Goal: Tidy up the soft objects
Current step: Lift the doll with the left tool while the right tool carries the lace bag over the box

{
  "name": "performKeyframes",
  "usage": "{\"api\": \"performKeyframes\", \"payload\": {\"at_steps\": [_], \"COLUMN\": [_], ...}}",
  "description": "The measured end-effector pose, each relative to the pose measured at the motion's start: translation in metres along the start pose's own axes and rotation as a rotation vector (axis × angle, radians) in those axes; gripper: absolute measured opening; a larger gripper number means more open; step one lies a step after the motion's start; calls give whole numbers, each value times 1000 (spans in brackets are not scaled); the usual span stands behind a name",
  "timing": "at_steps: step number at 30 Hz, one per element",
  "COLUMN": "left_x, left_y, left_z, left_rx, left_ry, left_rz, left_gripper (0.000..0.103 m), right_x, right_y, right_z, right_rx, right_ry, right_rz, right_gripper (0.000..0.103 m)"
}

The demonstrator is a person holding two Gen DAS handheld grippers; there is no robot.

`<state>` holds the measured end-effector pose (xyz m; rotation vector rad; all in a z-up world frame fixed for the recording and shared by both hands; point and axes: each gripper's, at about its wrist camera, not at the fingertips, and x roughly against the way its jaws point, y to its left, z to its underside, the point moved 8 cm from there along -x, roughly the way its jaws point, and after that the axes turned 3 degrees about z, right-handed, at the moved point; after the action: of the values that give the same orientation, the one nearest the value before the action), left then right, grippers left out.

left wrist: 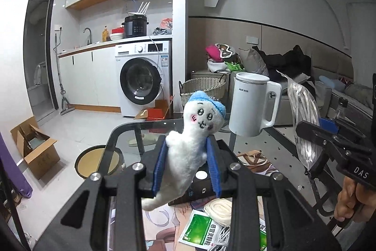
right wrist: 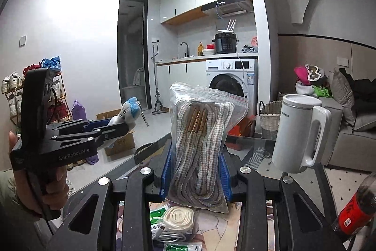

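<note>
**Both soft items lifted; sorting not yet completed**

The left hand-held gripper (left wrist: 186, 166) is pinching a small white plush figure with a blue cap and an embroidered face (left wrist: 188, 140) between its blue pads, gripped at the body with the head standing up above the fingers. The right hand-held gripper (right wrist: 196, 171) is clamped on a clear zip-seal plastic bag of striped grey-and-white cord (right wrist: 202, 142), squeezed at its lower half, with the bag upright. Both items are held clear above the glass-topped desk (left wrist: 131, 133), neither touching it.

On the desk directly below lie a coil of cream flat lace (right wrist: 178, 219), a green-printed sachet (left wrist: 199, 231) and white cable (right wrist: 168, 237), all resting on a printed mat. A tall white jug with a handle (right wrist: 300, 133) stands further out on the desk, to the right of the bag.

Beyond the desk, a woven wicker basket (left wrist: 203, 88) sits on the floor near the sofa, and an open cardboard box (left wrist: 35, 147) sits on the floor to the left.

Assessment: the pick-up stage appears complete for two items. No destination is evident; placement remains outstanding, and the cream lace still awaits handling.
</note>
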<state>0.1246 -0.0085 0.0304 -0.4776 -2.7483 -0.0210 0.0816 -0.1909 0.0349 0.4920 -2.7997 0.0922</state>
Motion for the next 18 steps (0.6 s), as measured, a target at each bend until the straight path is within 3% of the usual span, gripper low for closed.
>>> {"api": "performKeyframes", "payload": {"at_steps": [10, 18], "left_x": [-4, -30], "left_y": [2, 13], "left_z": [-6, -29], "left_rx": [36, 91], "left_ry": [-4, -39], "left_rz": [8, -34], "left_gripper": [31, 32], "right_x": [-9, -40], "right_y": [-3, -2], "right_z": [-1, -17], "right_rx": [-8, -21], "right_ry": [4, -7], "right_rz": [0, 0], "right_gripper": [34, 34]}}
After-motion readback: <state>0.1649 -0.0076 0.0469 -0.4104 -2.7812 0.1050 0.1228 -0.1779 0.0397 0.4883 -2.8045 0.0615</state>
